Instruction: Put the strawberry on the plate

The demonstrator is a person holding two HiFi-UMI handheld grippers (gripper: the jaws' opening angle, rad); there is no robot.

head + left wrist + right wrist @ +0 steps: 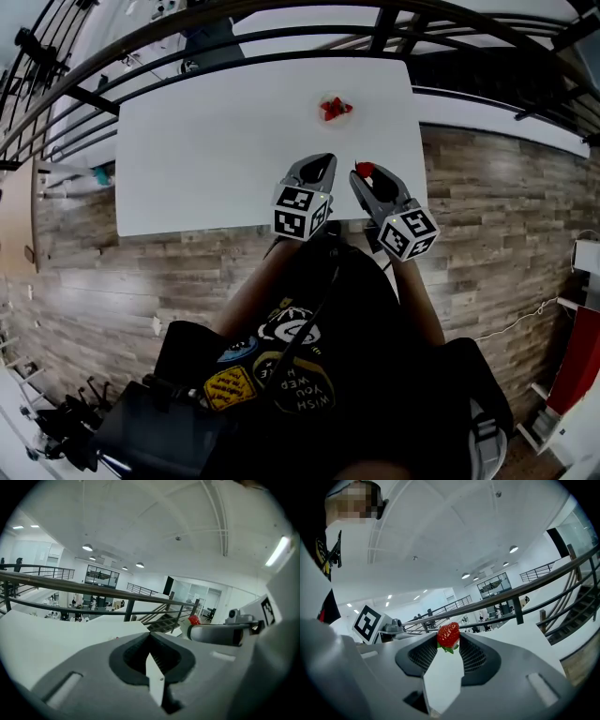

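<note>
A red strawberry (365, 170) with green leaves sits pinched between the tips of my right gripper (364, 173), which is shut on it; the right gripper view shows the strawberry (448, 635) held at the jaw tips, raised in the air. Further back on the white table (216, 150) is a small plate (348, 111) with red strawberries (330, 110) on it. My left gripper (325, 161) hovers just left of the right one, jaws shut with nothing between them (150, 633). In the left gripper view the held strawberry (194, 619) shows at the right.
Both grippers hang over the table's near edge, above the person's lap. Dark metal railings (281, 37) run behind the table. Wood-pattern flooring (506, 206) lies to the right, and a black bag (159, 427) sits at lower left.
</note>
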